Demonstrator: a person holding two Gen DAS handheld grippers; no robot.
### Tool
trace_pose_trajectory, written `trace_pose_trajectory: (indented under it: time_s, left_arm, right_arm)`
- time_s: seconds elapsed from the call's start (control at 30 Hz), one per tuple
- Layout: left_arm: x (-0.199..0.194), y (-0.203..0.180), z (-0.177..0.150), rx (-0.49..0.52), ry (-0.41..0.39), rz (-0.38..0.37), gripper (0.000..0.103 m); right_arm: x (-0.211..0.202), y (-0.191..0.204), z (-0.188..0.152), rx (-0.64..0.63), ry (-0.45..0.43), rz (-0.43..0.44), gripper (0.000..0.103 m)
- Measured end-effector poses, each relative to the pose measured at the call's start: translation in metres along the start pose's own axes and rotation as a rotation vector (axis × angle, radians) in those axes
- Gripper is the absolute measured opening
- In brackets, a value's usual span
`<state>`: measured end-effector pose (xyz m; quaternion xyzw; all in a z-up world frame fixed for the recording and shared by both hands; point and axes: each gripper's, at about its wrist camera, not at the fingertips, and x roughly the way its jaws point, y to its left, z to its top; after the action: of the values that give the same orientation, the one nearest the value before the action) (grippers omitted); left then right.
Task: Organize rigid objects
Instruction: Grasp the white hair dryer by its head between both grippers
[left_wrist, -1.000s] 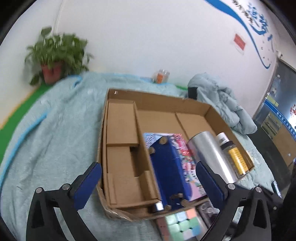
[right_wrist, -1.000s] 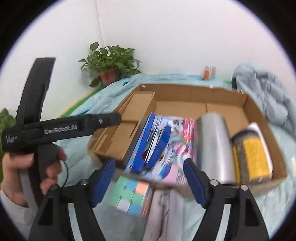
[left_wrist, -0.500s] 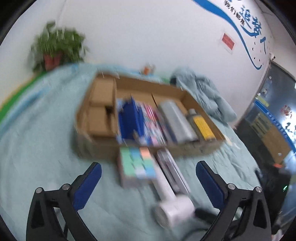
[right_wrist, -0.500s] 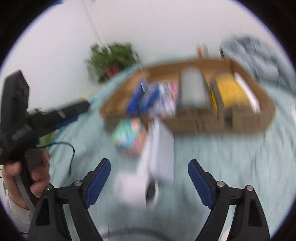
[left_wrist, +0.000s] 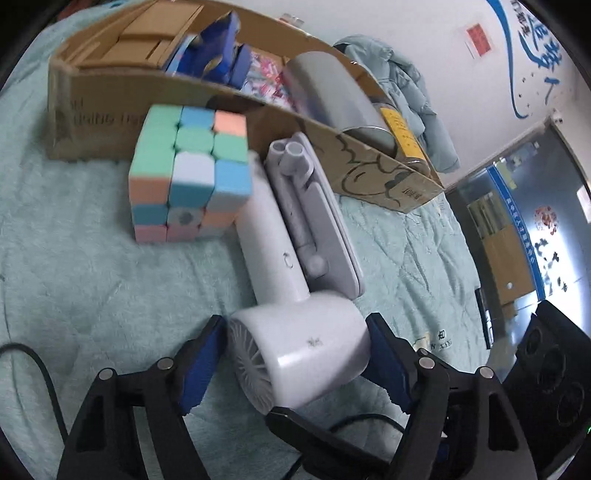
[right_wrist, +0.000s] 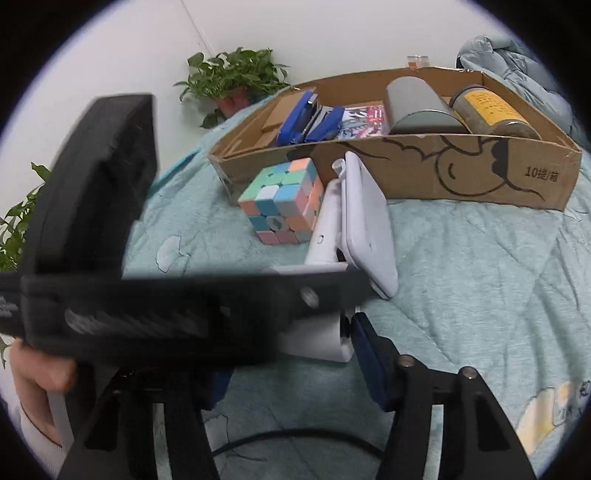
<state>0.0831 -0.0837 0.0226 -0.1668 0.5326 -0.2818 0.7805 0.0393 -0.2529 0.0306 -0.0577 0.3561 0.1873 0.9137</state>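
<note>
A white hair dryer (left_wrist: 295, 332) lies on the teal blanket, its round body between the blue pads of my left gripper (left_wrist: 295, 354), which touch both sides. A pastel puzzle cube (left_wrist: 188, 177) and a white folded stand (left_wrist: 314, 221) lie beside its handle. Behind them is a cardboard box (left_wrist: 110, 107) holding blue staplers, a silver cylinder (left_wrist: 328, 96) and a yellow-labelled jar (left_wrist: 402, 129). In the right wrist view my right gripper (right_wrist: 291, 354) also straddles the dryer (right_wrist: 317, 339); its left finger is hidden behind the black left gripper body (right_wrist: 147, 302).
Potted plants (right_wrist: 236, 81) stand by the wall at the left. A bundled blue jacket (right_wrist: 517, 70) lies behind the box. A black cable (right_wrist: 295, 443) runs across the blanket below the grippers. Dark equipment (left_wrist: 546, 369) sits at the right edge.
Both grippers dropped and pulled back from the box to the hair dryer. Their jaws narrowed from wide open to close around the dryer body.
</note>
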Motion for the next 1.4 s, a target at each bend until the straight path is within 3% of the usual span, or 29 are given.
trace_pose_trajectory:
  time_s: [0.3, 0.5, 0.7, 0.97, 1.17, 1.27, 1.4]
  left_arm:
    - [-0.01, -0.01, -0.045, 0.035, 0.04, 0.037, 0.073]
    - [-0.012, 0.007, -0.022, -0.058, 0.025, -0.04, 0.073]
    - [-0.002, 0.007, -0.001, -0.031, 0.043, -0.005, 0.067]
    - [0.001, 0.005, -0.003, -0.039, 0.07, -0.003, 0.066]
    - [0.002, -0.001, -0.014, -0.059, 0.149, -0.064, 0.067]
    - [-0.002, 0.0, -0.011, -0.065, 0.136, -0.094, 0.067]
    - [0.001, 0.008, -0.002, -0.086, 0.117, -0.067, 0.067]
  right_arm:
    - [-0.019, 0.014, -0.035, -0.032, 0.048, 0.052, 0.055]
    - [-0.008, 0.014, -0.033, 0.005, 0.059, 0.068, 0.06]
    - [-0.006, 0.015, -0.033, 0.011, 0.062, 0.06, 0.061]
    - [0.002, 0.009, -0.033, 0.021, 0.083, 0.093, 0.066]
    - [-0.005, 0.008, -0.044, -0.015, 0.092, 0.101, 0.067]
    - [-0.007, 0.007, -0.049, -0.045, 0.101, 0.071, 0.067]
    - [-0.008, 0.01, -0.048, -0.069, 0.098, 0.045, 0.067]
